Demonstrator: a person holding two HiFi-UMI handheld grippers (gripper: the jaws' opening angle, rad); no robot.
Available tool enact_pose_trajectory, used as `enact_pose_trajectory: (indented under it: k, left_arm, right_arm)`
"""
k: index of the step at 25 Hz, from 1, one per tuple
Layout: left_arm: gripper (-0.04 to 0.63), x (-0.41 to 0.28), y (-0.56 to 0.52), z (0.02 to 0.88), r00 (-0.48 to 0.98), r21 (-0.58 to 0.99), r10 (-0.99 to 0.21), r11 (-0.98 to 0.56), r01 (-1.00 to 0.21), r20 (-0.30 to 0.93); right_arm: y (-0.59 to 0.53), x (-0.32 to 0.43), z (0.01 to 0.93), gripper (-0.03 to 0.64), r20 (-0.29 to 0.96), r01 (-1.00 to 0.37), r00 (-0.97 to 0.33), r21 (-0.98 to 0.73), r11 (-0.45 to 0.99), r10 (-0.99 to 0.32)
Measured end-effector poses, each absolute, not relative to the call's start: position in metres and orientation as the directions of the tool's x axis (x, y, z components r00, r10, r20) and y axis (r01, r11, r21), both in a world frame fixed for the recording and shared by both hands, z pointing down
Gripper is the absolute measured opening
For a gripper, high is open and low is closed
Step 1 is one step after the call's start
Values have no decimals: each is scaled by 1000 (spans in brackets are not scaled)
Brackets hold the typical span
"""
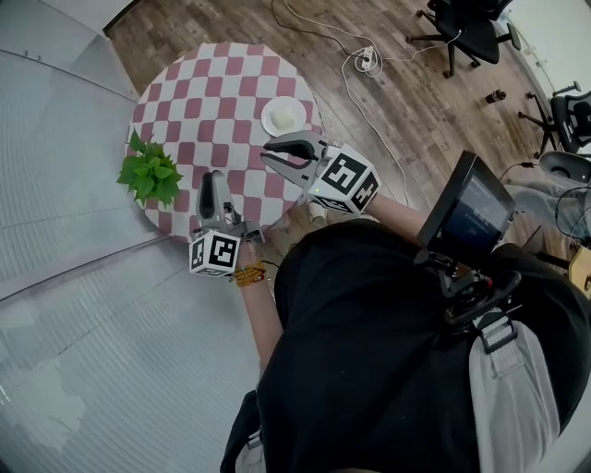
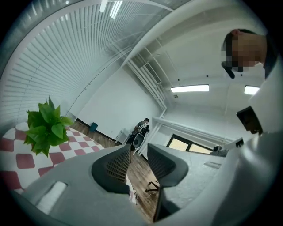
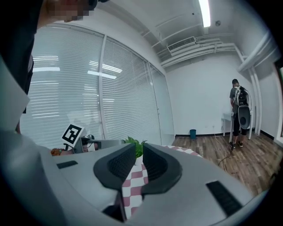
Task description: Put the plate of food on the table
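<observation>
A white plate of pale food point(image 1: 283, 117) rests on the round table with a red-and-white checked cloth point(image 1: 208, 88), near its right edge. My right gripper point(image 1: 268, 150) hovers just in front of the plate, apart from it, jaws drawn together with nothing between them. My left gripper point(image 1: 211, 183) is over the table's near edge, also shut and empty. The right gripper view shows only a thin slit between the jaws point(image 3: 139, 148), with the checked cloth point(image 3: 135, 185) beyond. In the left gripper view the jaws point(image 2: 138, 150) point past the table at the room.
A green potted plant point(image 1: 150, 174) stands at the table's left edge, close to my left gripper; the same plant point(image 2: 44, 128) shows again. Cables and a power strip point(image 1: 367, 58) lie on the wooden floor. Office chairs point(image 1: 462, 28) stand at the far right. A person point(image 3: 239, 112) stands in the background.
</observation>
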State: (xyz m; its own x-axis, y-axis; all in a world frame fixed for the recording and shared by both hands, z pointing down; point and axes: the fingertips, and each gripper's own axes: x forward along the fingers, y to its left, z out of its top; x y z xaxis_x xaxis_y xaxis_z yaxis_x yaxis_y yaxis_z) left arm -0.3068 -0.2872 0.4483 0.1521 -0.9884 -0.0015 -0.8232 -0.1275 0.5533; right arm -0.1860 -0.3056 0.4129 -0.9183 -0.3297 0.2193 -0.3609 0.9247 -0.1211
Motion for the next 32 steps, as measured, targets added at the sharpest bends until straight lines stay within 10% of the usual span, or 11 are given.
enact_pose_trajectory:
  k: [32]
  left_arm:
    - [30,-240,-277,365,301,-83,-952,-296,-952,-55]
  right_arm:
    - [-296,-185,355,44,59,-389,-915,146,910,-400]
